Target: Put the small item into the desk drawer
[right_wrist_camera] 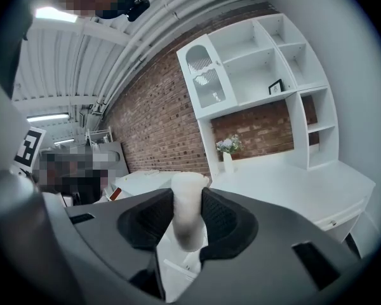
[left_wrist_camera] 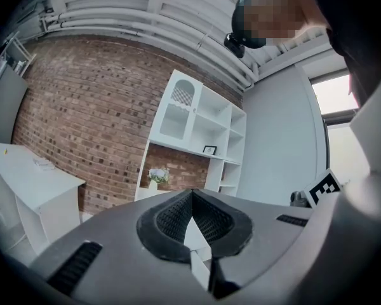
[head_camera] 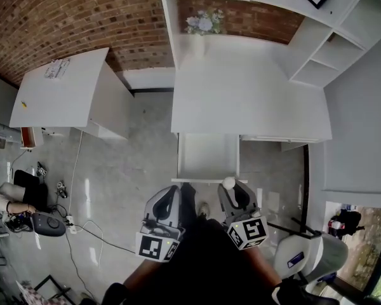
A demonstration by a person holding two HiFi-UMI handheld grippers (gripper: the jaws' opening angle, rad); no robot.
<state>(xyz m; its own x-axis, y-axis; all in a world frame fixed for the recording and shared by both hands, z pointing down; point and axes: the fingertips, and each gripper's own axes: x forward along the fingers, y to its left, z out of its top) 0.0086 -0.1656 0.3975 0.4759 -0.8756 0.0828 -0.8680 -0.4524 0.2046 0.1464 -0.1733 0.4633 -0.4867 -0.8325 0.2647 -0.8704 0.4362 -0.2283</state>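
White, one small item (right_wrist_camera: 187, 218) sits clamped between the right gripper's (head_camera: 233, 192) two fingers, at five o'clock from the worktop's (head_camera: 241, 94) one open drawer (head_camera: 206, 154). The left gripper's (head_camera: 174, 199) two fingers meet, holding nothing.

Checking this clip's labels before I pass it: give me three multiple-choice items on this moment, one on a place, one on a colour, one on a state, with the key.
1. Where is the small white item?
A. in the drawer
B. between the fingers of the right gripper
C. on the desk top

2. What colour is the desk?
A. black
B. white
C. brown

3. How is the desk drawer?
A. pulled open
B. shut
C. lying on the floor

Key:
1 B: the right gripper view shows the fingers pressed on it.
2 B: its top is white in the head view.
3 A: it juts out from the desk front in the head view.
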